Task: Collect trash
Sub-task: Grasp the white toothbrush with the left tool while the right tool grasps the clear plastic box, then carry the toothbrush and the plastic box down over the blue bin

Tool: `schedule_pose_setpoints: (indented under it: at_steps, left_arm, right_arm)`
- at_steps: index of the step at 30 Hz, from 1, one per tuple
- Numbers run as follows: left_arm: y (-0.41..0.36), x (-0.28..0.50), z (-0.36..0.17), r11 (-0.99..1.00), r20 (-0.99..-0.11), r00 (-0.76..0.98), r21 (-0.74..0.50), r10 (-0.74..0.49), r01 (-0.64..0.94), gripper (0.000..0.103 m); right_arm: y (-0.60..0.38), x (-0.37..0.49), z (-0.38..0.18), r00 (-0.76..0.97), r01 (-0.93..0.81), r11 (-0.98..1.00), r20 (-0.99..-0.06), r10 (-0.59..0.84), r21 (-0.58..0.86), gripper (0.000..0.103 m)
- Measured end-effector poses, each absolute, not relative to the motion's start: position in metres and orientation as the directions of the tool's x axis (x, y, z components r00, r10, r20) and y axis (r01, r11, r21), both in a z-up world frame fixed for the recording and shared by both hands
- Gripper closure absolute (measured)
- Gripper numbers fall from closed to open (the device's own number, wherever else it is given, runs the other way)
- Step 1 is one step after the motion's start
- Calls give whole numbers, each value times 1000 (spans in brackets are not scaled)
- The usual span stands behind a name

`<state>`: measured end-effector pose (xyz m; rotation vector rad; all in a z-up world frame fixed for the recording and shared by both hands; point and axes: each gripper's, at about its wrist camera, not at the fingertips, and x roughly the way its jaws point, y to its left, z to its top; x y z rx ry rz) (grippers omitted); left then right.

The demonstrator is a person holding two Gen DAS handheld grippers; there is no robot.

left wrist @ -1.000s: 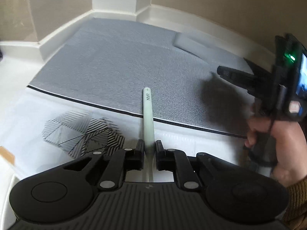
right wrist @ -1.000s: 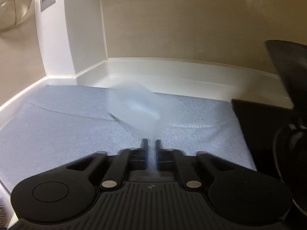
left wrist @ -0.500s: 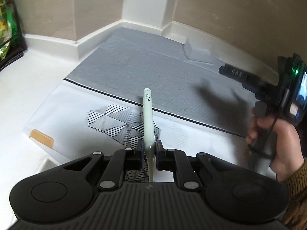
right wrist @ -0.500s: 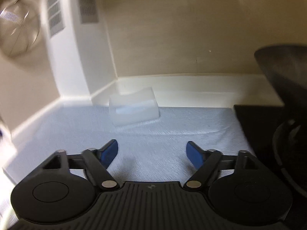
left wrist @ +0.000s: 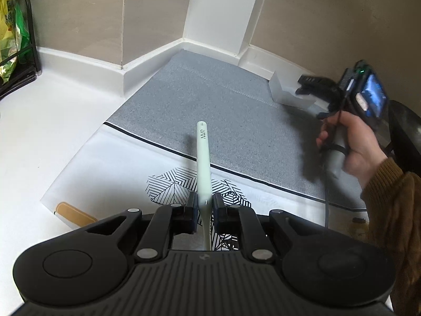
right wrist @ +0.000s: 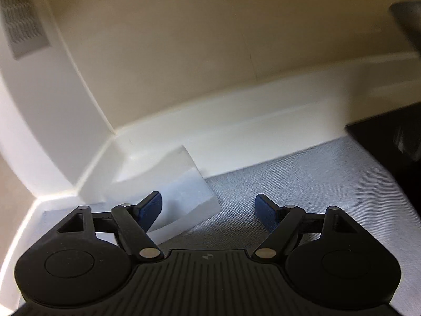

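My left gripper (left wrist: 205, 205) is shut on a pale green utensil handle (left wrist: 203, 158) marked NVR, which points forward above a white bag with a black geometric print (left wrist: 168, 187). My right gripper (right wrist: 208, 209) is open and empty, low over the grey mat (right wrist: 302, 184). A translucent plastic container (right wrist: 181, 192) lies on the mat at the back wall, just ahead of the right gripper's left finger (right wrist: 151, 208). In the left wrist view the right gripper (left wrist: 313, 84) is beside the container (left wrist: 286, 94).
The grey mat (left wrist: 210, 100) covers a white counter (left wrist: 39, 131) in a corner with a white pillar (left wrist: 223, 13). A black rack with a green-yellow packet (left wrist: 10, 39) stands at far left. A dark object (right wrist: 389, 137) sits at the right.
My right gripper has opened, let go of the translucent container, which now lies on the mat, and moved close to it. My left gripper has pulled back, still holding the utensil.
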<state>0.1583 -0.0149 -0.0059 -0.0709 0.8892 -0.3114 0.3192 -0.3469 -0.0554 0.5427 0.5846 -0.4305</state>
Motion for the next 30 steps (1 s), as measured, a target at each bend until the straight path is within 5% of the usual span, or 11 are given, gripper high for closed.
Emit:
schedule_pose_setpoints:
  at_steps: [1,2,4,22,30]
  left_arm:
    - [-15,158,-6,952,-751,588,-193,-300,239,91]
    - [-14,159,-6,950,-749,588,-198,-305,240,91]
    - [-12,158,-4,949,-747,589,-205,-309,239,91]
    - [34,49,38,950,-675,668,-241,-312,200,91]
    - [53,-19,33,949,-678,663,-232,-316,215,91]
  right_arm:
    - [-346,320,-56,746,524,787,-621,-239,327,83]
    - [-345,318,-56,741,523,795,-626,-245,307,96]
    - [-342,308,-57,741,522,798,-623,-249,302,102]
    - [-262,104,28,945,169,895,-326,-28,413,103]
    - [-230,0,34,923,-52,926,-337,187,373,103]
